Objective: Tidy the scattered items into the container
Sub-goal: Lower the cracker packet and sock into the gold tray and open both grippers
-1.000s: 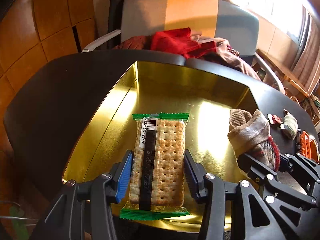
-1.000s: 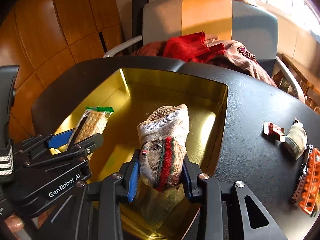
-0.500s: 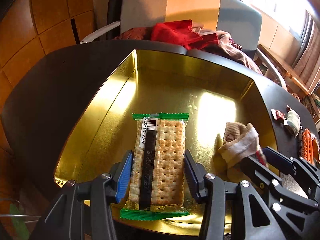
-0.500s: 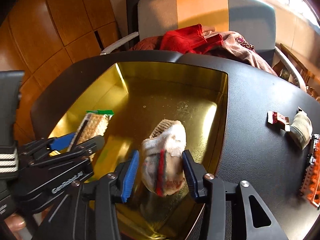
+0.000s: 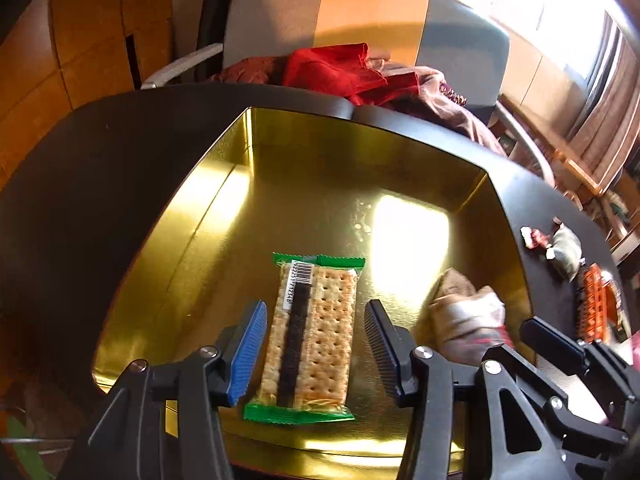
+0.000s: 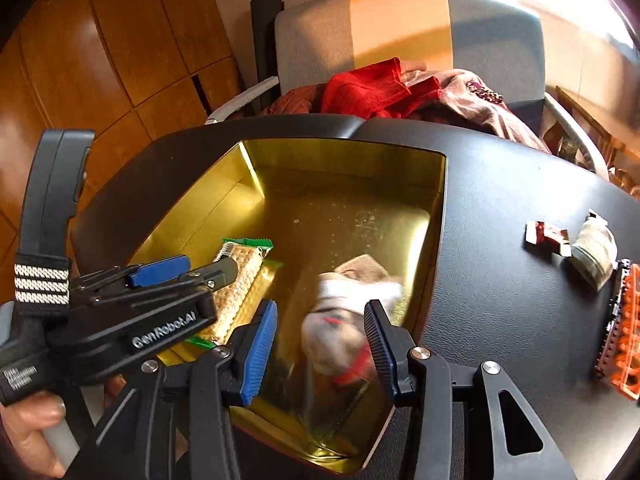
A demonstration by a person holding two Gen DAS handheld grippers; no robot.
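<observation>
lying between the parted left gripper [image 5: 312, 344] fingers, cracker packet [image 5: 310, 336]

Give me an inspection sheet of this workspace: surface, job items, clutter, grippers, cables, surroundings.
Surface: black table, with a gold tin on it.
Job's things: cracker packet and sock lie inside the tin; candy wrapper, rolled sock and orange toy lie on the table to the tin's right.
Clutter: nothing seen beyond those items.
Grippers: left gripper open around the packet; right gripper open, sock blurred between its fingers.
Cables: nothing seen.
Surroundings: chair heaped with clothes; wooden wall panels.
</observation>
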